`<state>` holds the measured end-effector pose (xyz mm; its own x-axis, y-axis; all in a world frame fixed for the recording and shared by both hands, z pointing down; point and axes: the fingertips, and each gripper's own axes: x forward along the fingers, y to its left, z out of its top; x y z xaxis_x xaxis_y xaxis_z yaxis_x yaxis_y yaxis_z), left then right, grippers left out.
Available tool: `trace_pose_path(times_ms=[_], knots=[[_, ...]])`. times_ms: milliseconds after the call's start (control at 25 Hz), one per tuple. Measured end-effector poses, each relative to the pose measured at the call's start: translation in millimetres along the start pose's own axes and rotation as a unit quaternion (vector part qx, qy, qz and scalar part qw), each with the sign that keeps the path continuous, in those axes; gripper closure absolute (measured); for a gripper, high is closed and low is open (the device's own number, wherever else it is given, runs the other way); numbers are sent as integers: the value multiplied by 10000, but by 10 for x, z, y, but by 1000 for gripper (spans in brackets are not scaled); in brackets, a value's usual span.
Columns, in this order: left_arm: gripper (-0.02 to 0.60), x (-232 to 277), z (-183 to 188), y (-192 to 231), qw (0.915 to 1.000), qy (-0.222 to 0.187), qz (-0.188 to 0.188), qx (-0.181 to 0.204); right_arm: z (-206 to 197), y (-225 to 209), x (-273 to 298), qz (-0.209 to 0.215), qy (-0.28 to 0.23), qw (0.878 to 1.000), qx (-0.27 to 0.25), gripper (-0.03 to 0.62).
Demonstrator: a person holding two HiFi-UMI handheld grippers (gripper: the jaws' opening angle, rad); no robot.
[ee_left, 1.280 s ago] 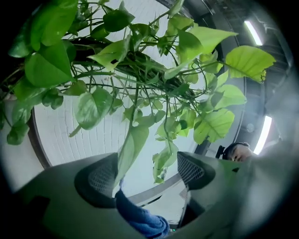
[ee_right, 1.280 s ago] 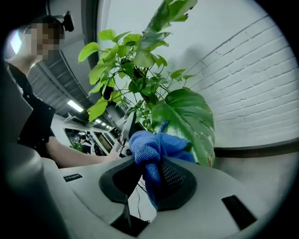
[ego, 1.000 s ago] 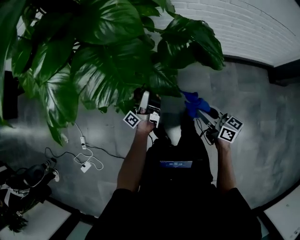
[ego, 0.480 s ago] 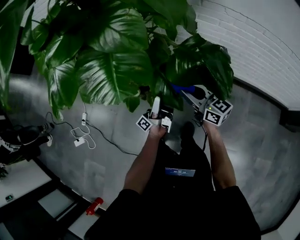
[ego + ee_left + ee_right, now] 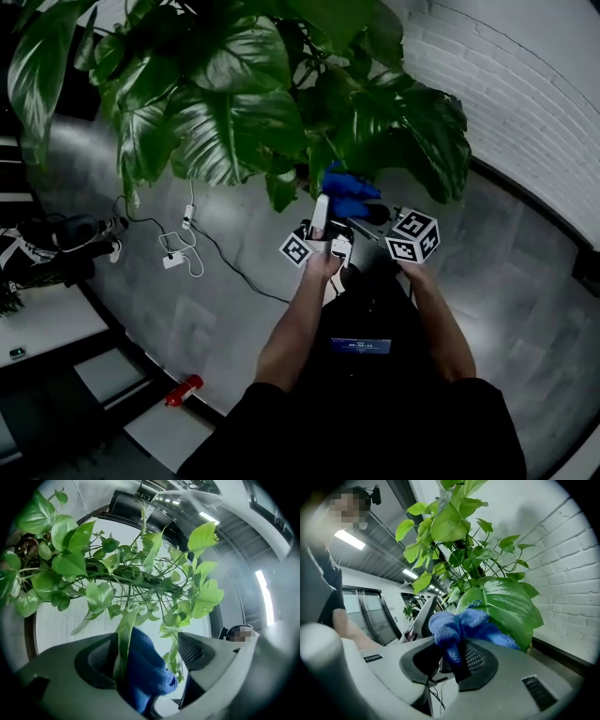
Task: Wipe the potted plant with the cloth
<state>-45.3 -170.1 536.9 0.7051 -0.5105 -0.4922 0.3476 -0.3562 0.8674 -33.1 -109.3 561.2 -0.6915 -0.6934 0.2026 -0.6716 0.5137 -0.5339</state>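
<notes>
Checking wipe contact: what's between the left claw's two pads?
Left gripper view: a hanging green plant leaf and the bunched blue cloth sit between the pads of the open left claw.

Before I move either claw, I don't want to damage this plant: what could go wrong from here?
1. A narrow leaf hangs inside the open left claw beside the cloth; closing or tugging might tear it.
2. The right claw pinches only a bunched fold of cloth, so rubbing could pull it free.
3. Loose cables lie on the floor nearby, a possible trip hazard.
</notes>
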Motion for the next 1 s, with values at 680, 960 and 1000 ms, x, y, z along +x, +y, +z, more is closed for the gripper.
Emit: trace_pose_path(times_ms=[680, 960, 1000], knots=[[173, -551, 94, 325, 9990, -262, 291, -218, 288, 334, -1278, -1398, -1457, 9792, -194, 500], [173, -439, 69, 579, 9985, -213, 502, -40, 1118, -148, -697, -1102, -1724, 9740, -975, 500], [173, -428, 60, 618, 9982, -238, 547, -15, 1184, -230, -567, -957, -1725, 9753, -990, 500]])
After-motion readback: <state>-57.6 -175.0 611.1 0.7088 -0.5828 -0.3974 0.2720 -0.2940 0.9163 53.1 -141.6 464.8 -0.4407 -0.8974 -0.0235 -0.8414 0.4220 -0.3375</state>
